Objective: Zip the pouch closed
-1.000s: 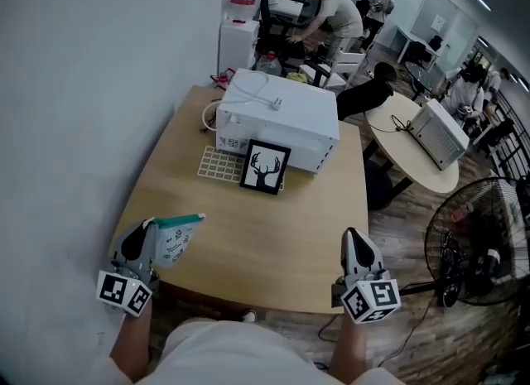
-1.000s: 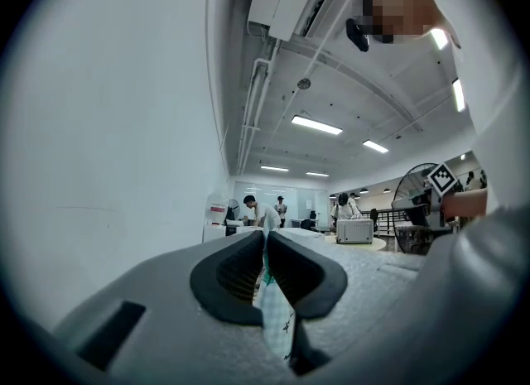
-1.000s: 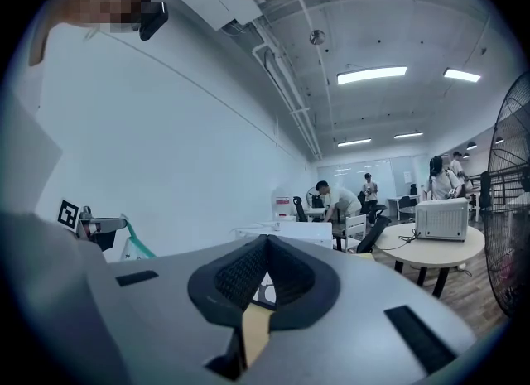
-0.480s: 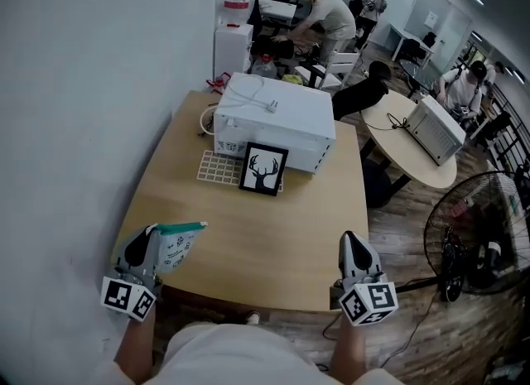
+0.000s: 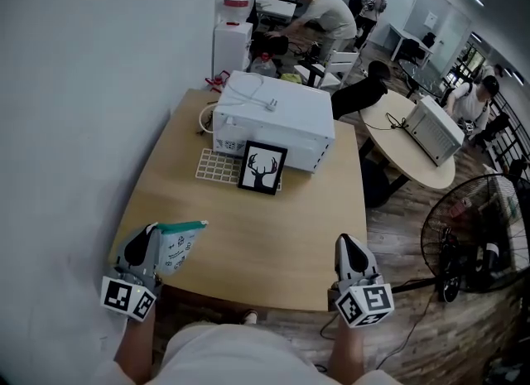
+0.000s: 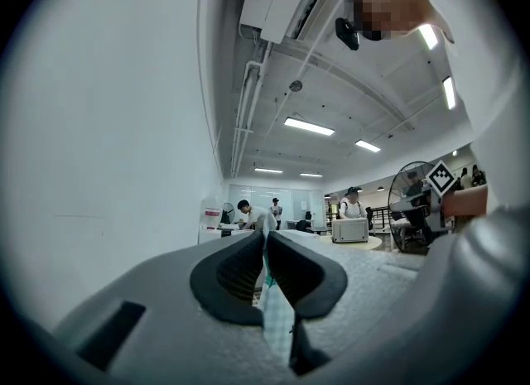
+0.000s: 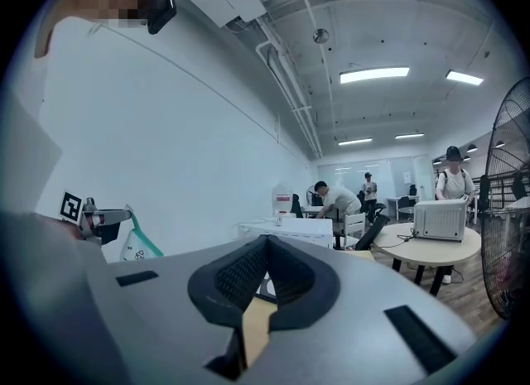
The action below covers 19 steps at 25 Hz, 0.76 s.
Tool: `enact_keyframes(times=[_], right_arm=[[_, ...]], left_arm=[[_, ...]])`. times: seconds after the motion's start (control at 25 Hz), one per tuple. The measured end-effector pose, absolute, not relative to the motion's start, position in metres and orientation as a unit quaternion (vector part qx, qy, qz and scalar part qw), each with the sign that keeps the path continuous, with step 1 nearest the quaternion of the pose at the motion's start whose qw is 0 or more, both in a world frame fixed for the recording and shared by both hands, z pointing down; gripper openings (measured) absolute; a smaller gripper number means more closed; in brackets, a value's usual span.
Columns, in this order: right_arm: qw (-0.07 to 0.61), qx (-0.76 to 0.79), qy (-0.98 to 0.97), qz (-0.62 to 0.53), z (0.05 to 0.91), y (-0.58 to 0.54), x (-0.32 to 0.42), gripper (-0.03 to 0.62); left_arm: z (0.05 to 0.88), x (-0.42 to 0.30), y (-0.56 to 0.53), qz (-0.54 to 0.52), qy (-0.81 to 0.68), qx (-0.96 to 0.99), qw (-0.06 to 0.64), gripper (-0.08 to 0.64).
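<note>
Left gripper [image 5: 147, 236] is clamping the white pouch [image 5: 176, 243], its jaws nearly together on the pouch's edge, at the 8 o'clock corner of the table [image 5: 273, 234]. The pouch's teal top strip is pointing toward 3 o'clock; whether the zip is drawn is not readable at this range. Right gripper [image 5: 344, 247] is sitting at 5 o'clock, jaws fully together and gripping nothing, well apart from the pouch. A framed deer picture [image 5: 263, 168] is standing toward 12 o'clock.

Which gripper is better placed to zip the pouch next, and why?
Right. The right gripper is shut on nothing and free, though well apart from the pouch; the left gripper is clamped on the pouch, steadying it.
</note>
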State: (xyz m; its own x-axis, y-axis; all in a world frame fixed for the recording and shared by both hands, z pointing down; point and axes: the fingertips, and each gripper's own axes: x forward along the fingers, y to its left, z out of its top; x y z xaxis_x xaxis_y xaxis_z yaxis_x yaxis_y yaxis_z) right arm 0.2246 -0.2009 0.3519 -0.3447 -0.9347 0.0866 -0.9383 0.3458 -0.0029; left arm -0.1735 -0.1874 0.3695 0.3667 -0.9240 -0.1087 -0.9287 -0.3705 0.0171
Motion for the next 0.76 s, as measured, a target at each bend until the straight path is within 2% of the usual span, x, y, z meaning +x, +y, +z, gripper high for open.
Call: enact_keyframes(times=[0.76], right_arm=[[0.024,0.565,-0.825,0.025,0.3568,-0.2081,0.2206,0.000]], left_arm=[[0.3649,-0.1689,-0.1877,0.051,0.562,-0.825,0.035,0.028]])
